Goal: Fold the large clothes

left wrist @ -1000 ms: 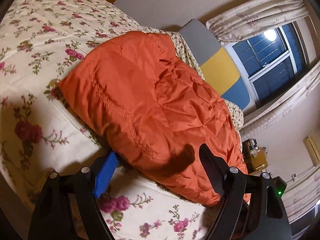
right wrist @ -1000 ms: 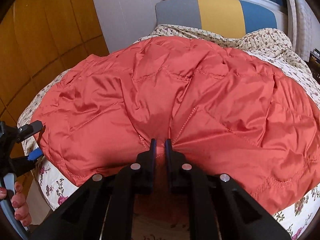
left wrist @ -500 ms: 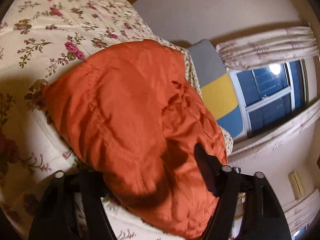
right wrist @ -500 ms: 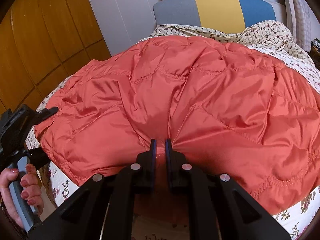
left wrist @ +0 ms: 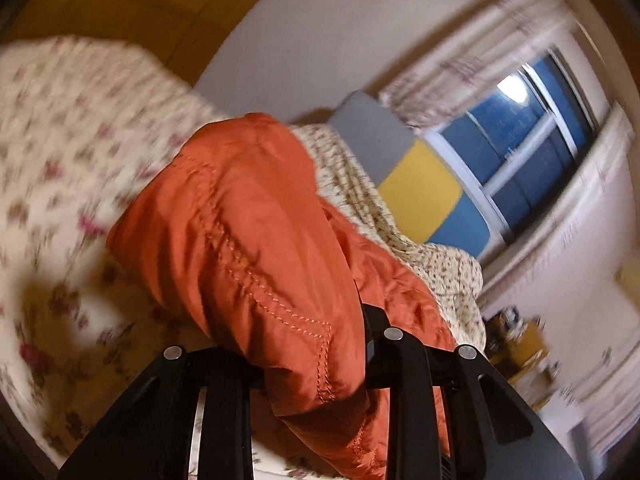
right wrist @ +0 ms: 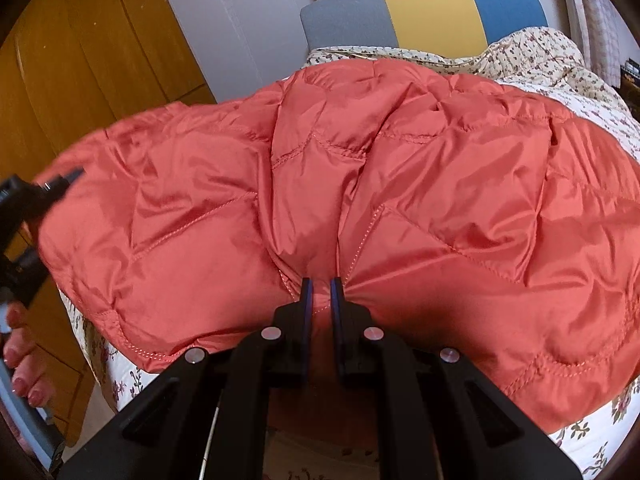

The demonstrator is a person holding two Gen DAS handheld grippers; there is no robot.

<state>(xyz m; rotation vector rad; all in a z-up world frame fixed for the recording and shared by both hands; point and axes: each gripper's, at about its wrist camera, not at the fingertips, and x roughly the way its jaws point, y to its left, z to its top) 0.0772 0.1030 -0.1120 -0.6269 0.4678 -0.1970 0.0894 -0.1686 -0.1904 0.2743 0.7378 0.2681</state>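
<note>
Quilted orange puffer jacket (right wrist: 400, 200) lies spread across the bed, over a floral bedspread (right wrist: 592, 416), its diamond stitching puckered into folds that radiate from the near hem. The right gripper (right wrist: 319, 296) has its two fingers drawn close together on a pinch of that hem, with orange fabric bunched in the narrow slot between them. In the left wrist view, a corner of the jacket (left wrist: 256, 248) is raised off the floral bedspread (left wrist: 60, 184) and drapes down over the left gripper (left wrist: 308, 344); the cloth hides both fingertips, so whether that tool is clamped on the corner or merely under it cannot be told. That view is smeared with motion blur. At the left edge of the right wrist view, the left gripper (right wrist: 24, 216) sits against the jacket's far corner, with the person's left hand (right wrist: 24, 364) on its handle. A grey, yellow and blue headboard (right wrist: 424, 12) stands behind the bed.
</note>
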